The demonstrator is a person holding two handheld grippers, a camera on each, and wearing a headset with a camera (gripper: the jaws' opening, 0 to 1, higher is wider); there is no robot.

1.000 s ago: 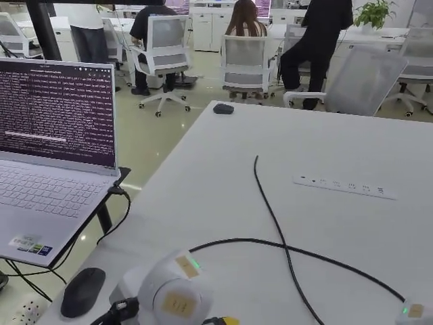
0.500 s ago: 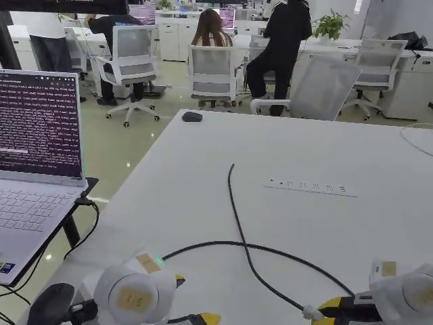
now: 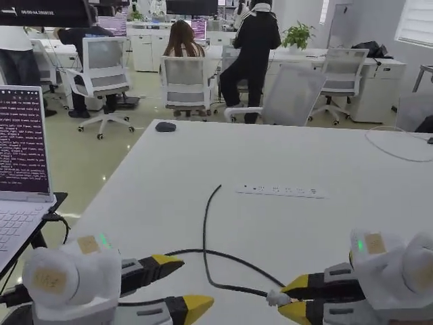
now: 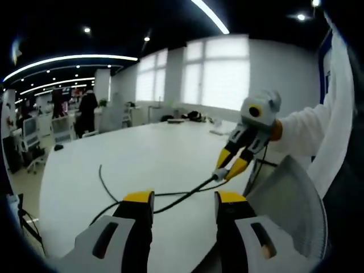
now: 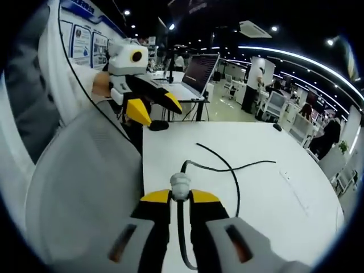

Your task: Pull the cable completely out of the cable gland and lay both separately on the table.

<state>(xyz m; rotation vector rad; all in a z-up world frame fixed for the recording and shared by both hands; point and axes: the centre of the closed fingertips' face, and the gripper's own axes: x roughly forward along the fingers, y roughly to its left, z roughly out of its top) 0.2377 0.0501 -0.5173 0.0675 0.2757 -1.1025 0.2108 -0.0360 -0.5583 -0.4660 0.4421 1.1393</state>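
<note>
Right gripper is clenched on the white cable gland at the near right of the table, and in the right gripper view the black cable runs through the gland and back between the jaws. From there the cable loops left and trails far toward the power strip. Left gripper hangs released at the near left, jaws apart, close to the cable.

a white table stands among mesh chairs on glossy floor, under strip lights.
</note>
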